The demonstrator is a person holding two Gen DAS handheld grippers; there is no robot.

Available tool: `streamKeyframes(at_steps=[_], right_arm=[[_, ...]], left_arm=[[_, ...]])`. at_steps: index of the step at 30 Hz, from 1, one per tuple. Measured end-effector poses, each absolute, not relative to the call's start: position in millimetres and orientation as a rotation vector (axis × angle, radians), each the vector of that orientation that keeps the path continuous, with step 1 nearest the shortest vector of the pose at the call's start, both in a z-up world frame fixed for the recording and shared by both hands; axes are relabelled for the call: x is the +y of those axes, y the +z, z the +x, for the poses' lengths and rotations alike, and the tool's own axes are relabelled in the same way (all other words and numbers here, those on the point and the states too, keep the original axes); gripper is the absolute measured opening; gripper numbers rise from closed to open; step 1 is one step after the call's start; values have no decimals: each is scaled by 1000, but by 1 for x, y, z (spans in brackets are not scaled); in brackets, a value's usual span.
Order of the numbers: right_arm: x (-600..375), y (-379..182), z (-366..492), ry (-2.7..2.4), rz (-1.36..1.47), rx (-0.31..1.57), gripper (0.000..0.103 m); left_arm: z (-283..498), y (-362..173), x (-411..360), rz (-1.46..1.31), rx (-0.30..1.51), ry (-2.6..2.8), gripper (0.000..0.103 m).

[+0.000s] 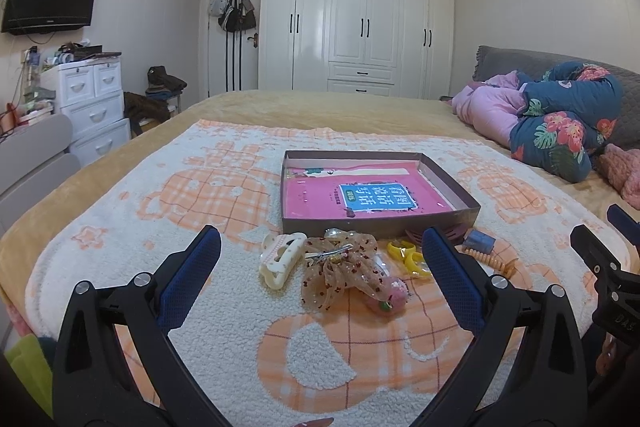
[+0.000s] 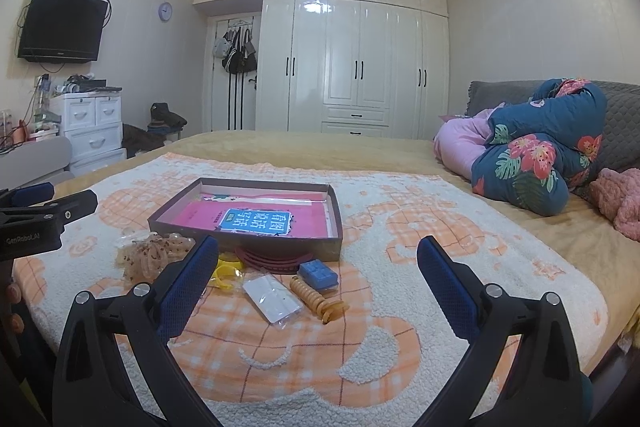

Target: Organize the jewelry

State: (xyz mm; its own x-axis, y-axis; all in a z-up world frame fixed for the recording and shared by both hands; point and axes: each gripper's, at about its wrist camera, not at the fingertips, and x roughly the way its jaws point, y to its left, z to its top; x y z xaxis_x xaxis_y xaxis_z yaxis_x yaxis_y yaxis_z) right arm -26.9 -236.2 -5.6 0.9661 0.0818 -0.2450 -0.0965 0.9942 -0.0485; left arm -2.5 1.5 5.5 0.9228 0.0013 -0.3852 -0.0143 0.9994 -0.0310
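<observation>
A shallow dark box lined with a pink book sits on the blanket; it also shows in the right wrist view. In front of it lie hair accessories: a cream claw clip, a sheer brown bow clip, a pink bobble, yellow rings, an orange spiral tie, a blue block, a white packet and dark red discs. My left gripper is open and empty, just short of the bow clip. My right gripper is open and empty, near the spiral tie.
The items lie on an orange-and-white blanket on a bed. Rolled floral and pink quilts lie at the right. White drawers stand left of the bed. A white wardrobe fills the far wall.
</observation>
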Motion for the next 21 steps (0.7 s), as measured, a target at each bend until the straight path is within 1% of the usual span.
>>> streamKeyframes(at_steps=[21], right_arm=[[-235,-5,-27,93,-60,241,97]], left_arm=[[-1,9,0,-30,384,5,92]])
